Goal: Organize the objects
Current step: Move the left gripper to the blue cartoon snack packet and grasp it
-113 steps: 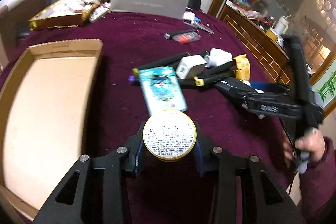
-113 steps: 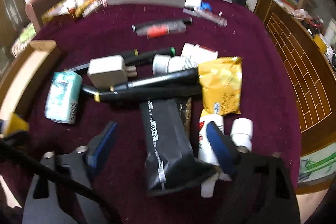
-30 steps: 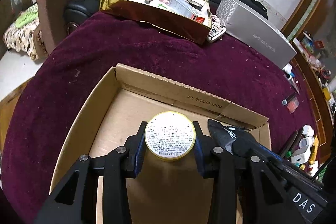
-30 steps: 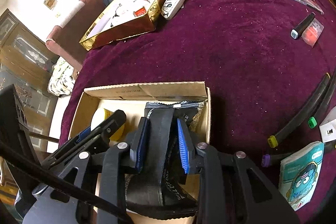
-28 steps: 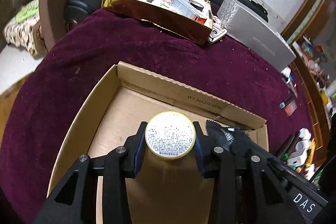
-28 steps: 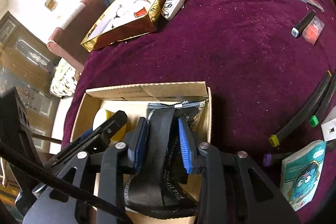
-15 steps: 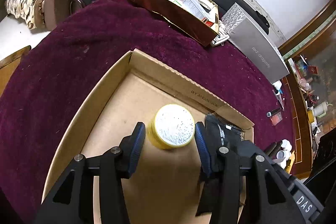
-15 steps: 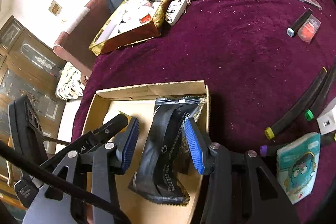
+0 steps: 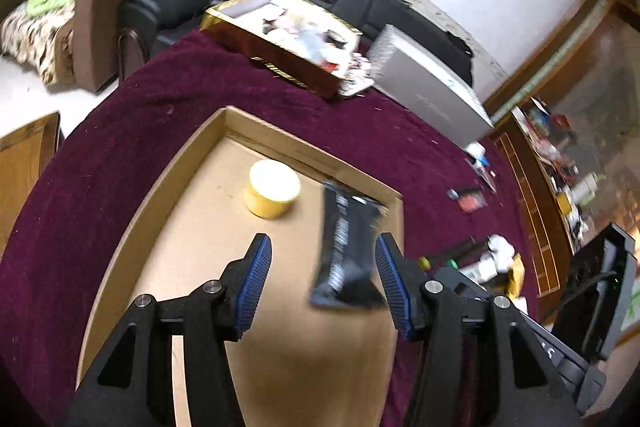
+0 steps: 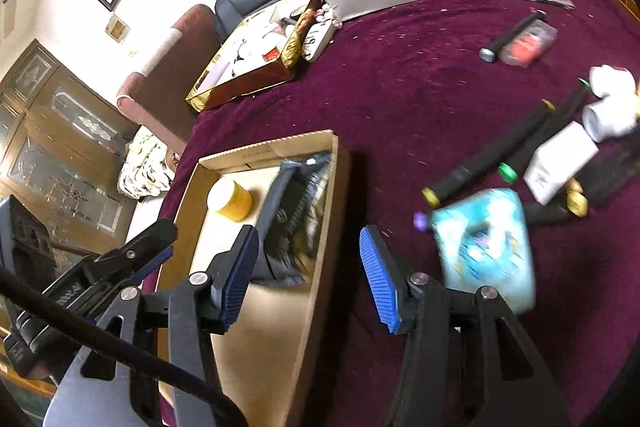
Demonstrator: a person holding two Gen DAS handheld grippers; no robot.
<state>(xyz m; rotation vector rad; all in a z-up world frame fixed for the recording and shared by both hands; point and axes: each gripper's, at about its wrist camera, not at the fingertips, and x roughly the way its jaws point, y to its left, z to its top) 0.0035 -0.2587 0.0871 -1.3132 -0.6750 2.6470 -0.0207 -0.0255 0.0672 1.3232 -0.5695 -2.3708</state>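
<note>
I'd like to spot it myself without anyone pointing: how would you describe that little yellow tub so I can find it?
Start at the open cardboard box lying on the dark red tablecloth. Inside, near its far wall, stands the yellow tub, with a black foil pouch lying apart to its right. The tub is the only round, upright thing in the box: short, yellow-sided, with a pale flat lid.

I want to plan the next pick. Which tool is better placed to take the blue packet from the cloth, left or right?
Right, probably. The right tool is open and empty, and the blue packet lies close beside it. The left tool, also open, is over the cardboard box, farther from the packet.
</note>
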